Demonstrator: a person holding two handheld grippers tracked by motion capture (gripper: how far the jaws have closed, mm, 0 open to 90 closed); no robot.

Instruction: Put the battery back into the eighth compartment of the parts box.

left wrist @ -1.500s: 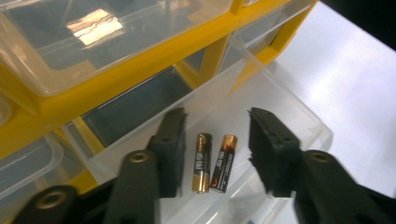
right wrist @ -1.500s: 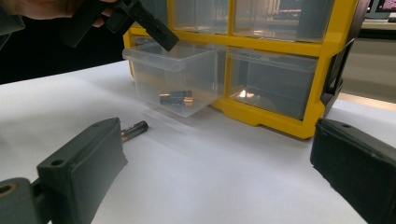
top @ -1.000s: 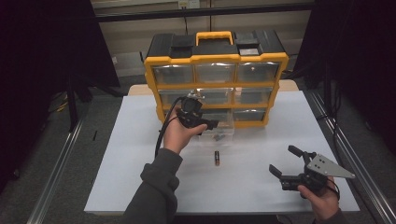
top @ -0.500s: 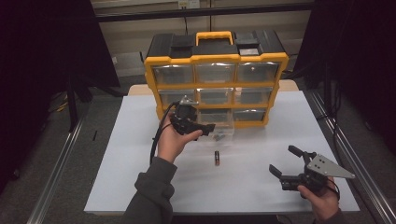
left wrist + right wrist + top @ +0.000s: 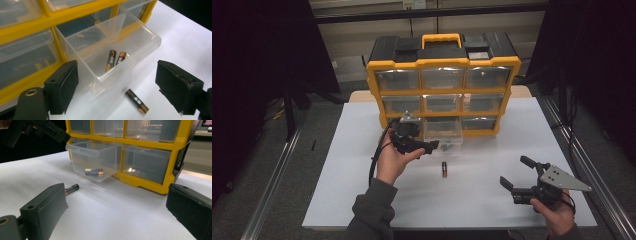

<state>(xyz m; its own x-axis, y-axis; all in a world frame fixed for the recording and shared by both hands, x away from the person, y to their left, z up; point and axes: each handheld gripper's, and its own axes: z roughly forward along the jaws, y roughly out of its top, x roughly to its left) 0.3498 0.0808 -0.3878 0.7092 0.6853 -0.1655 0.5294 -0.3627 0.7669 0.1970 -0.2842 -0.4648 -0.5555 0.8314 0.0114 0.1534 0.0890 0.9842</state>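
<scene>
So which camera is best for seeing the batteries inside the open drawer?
The left gripper view: it looks down into the clear drawer, showing two batteries side by side. The right gripper view shows them blurred through the drawer's wall. In the high view they're too small to tell.

three batteries (image 5: 136, 101), nine drawers (image 5: 442, 129), one organiser (image 5: 443, 62), two claws (image 5: 430, 146).

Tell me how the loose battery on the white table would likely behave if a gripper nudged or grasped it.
The battery is a smooth cylinder lying on its side, so it would probably roll when nudged. It looks rigid, and its glossy casing may slip between pads. The bare flat table offers nothing nearby to stop it.
</scene>
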